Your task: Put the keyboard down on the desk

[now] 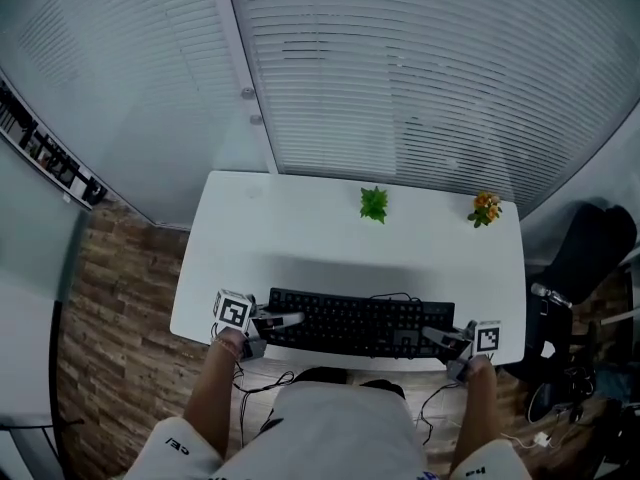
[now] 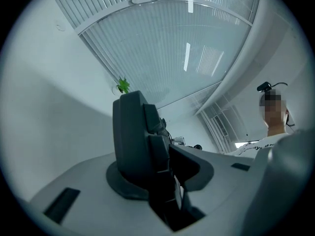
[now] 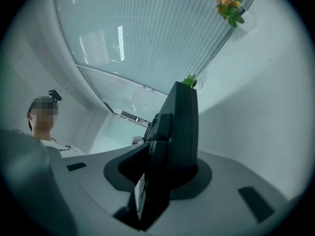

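Observation:
A black keyboard [image 1: 360,323] hangs level just over the front edge of the white desk [image 1: 300,223], throwing a shadow on the desktop behind it. My left gripper [image 1: 272,320] is shut on its left end and my right gripper [image 1: 447,338] on its right end. In the left gripper view the keyboard's end [image 2: 140,136] stands edge-on between the jaws of the left gripper [image 2: 160,178]. The right gripper view shows the other end [image 3: 177,132] clamped the same way in the right gripper [image 3: 155,178]. A cable trails from the keyboard's back.
A small green plant [image 1: 374,204] and a small orange-flowered plant [image 1: 486,208] stand at the desk's far edge, by the window blinds. A black chair [image 1: 592,248] and cables are on the floor to the right. The person's legs are under the front edge.

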`<state>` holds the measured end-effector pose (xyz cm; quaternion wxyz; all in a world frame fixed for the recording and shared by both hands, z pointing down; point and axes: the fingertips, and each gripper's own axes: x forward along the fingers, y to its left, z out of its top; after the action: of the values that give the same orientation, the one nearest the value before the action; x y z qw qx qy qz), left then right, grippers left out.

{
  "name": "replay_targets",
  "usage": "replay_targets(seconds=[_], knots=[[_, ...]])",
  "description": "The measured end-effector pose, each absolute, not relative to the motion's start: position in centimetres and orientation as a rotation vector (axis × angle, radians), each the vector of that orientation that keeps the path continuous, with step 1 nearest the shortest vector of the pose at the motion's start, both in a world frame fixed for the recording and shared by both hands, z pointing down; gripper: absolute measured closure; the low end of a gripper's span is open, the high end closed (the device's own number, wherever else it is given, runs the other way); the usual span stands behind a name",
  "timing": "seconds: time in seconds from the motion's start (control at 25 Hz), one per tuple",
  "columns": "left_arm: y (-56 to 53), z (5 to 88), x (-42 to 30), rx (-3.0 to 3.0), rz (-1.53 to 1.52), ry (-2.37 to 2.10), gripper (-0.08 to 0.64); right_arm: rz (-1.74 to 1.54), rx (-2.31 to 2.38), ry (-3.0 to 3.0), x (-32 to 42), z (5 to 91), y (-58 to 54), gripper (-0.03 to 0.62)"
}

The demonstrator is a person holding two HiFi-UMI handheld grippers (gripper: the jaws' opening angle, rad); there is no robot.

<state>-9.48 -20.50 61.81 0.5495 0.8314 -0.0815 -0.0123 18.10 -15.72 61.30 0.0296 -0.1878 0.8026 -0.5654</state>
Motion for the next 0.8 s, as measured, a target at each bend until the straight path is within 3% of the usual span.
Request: replay_targets(seconds=[0.4, 0.8], knots=[[-23.2, 63.8, -8.9, 1.94, -0.02, -0.211, 0.408, -1.767, -0.599, 2.465, 18.5, 62.9, -18.4, 0.448], [-24.7, 68.4, -8.4, 1.887, 0.057, -0.336, 0.35, -1.86, -0.721, 2.439, 19.2, 67.4, -20.0, 0.409]])
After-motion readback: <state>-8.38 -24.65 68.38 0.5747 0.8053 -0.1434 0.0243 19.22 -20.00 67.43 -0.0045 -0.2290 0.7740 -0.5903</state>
